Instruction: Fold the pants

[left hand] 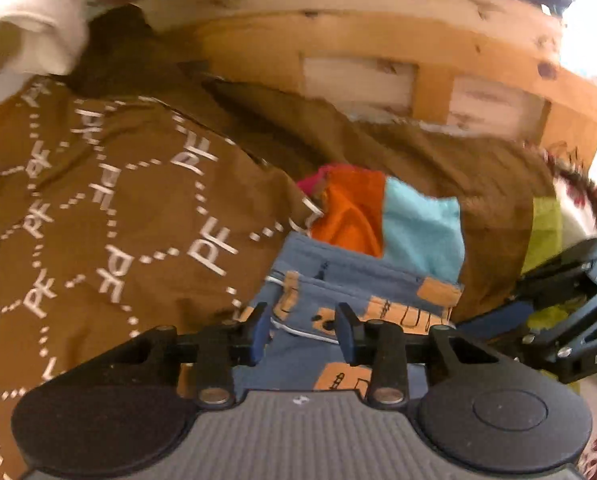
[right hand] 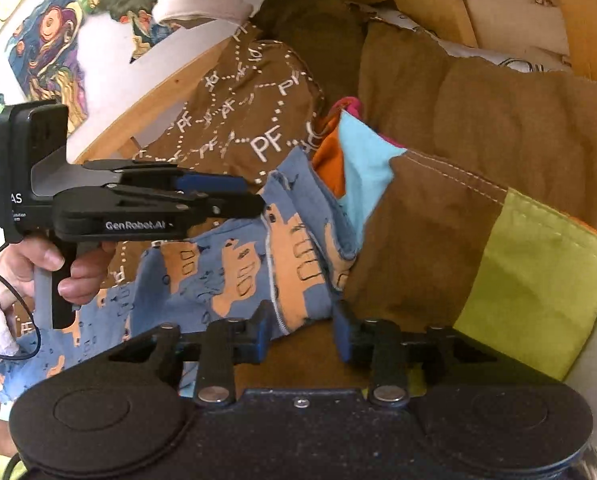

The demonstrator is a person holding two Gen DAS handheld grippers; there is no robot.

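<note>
The blue pants (right hand: pixel 226 280) with orange vehicle prints lie crumpled on a brown patchwork cushion (right hand: pixel 438 240). In the left wrist view their waistband (left hand: pixel 338 284) runs just beyond my left gripper (left hand: pixel 302 332). That gripper's jaws stand apart over the blue cloth without pressing it. From the right wrist view, the left gripper (right hand: pixel 254 200) hovers at the waistband's upper edge, held by a person's hand (right hand: pixel 58 268). My right gripper (right hand: pixel 302 328) is open, with a hemmed fold of the pants lying between its fingers.
A brown cloth printed with white "PF" letters (left hand: pixel 98 220) lies to the left of the pants. Orange (left hand: pixel 350 208), light blue (left hand: pixel 422 228) and lime (right hand: pixel 530 280) patches adjoin them. A wooden frame (left hand: pixel 358 40) runs behind. White cloth (left hand: pixel 26 20) hangs at the upper left.
</note>
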